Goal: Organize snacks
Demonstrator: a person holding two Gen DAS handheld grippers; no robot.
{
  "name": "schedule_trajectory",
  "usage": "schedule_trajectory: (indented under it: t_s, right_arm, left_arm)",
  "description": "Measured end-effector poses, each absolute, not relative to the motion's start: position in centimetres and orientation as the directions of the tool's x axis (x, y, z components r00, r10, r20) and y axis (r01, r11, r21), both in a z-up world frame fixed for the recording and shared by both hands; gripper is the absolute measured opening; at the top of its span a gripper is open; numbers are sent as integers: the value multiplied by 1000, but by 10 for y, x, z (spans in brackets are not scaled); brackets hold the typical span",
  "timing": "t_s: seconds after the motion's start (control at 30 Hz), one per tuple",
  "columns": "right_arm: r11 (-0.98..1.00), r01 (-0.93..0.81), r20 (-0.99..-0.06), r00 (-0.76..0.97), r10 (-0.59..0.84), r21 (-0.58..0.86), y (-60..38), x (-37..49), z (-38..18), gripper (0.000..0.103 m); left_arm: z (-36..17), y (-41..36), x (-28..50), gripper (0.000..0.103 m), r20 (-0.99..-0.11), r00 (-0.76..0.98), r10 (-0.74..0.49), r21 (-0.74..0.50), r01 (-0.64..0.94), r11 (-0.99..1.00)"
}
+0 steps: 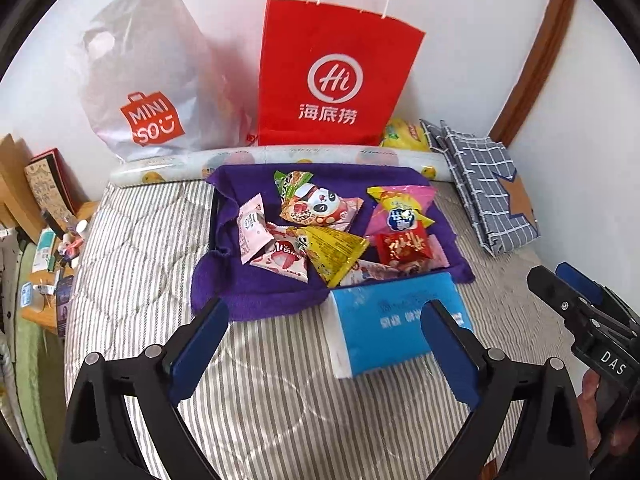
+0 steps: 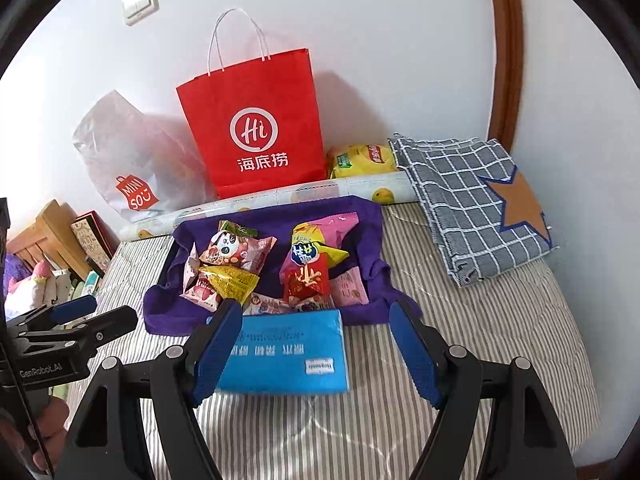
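Both grippers are hanging spread and empty over the striped bed, facing the snack pile.

The left gripper (image 1: 324,344) is gaping wide with nothing between its pads, and the right gripper (image 2: 316,354) is standing open beside it, also holding nothing. Just ahead a blue tissue pack (image 2: 288,354) is lying on the bed (image 2: 460,380), touching the near edge of a purple cloth (image 1: 248,292) where the snacks (image 1: 316,224) are sitting heaped. A red paper bag (image 1: 336,76) is leaning at the wall edge.
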State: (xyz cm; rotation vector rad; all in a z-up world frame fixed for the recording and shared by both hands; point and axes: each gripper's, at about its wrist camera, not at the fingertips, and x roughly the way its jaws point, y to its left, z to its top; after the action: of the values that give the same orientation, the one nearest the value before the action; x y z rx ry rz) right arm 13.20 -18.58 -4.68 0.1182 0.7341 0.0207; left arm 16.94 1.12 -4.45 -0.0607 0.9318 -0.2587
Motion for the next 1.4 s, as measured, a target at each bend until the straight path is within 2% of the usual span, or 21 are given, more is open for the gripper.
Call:
schedule_trajectory:
  t_s: [0.3, 0.37, 0.5, 0.83, 1.4]
  right_arm:
    - [993, 38, -655, 754, 44, 111, -187, 90, -34, 76]
    - [994, 46, -649, 760, 32, 103, -188, 80, -32, 85]
    - [993, 52, -636, 771, 27, 104, -191, 62, -29, 87]
    - [991, 78, -595, 804, 1, 108, -197, 18, -17, 102]
    - [988, 122, -562, 826, -49, 94, -203, -24, -7, 103]
  left_arm:
    - [-23, 6, 124, 99, -746, 626, -228, -123, 207, 971]
    - [-18, 3, 112, 99, -734, 645, -212, -92, 216, 972]
    - [-12, -1, 93, 99, -715, 672, -193, -63, 214, 975]
    - [0, -1, 59, 101, -676, 712, -190, -66, 198, 978]
    - [17, 2, 22, 103, -634, 755, -167, -55, 171, 984]
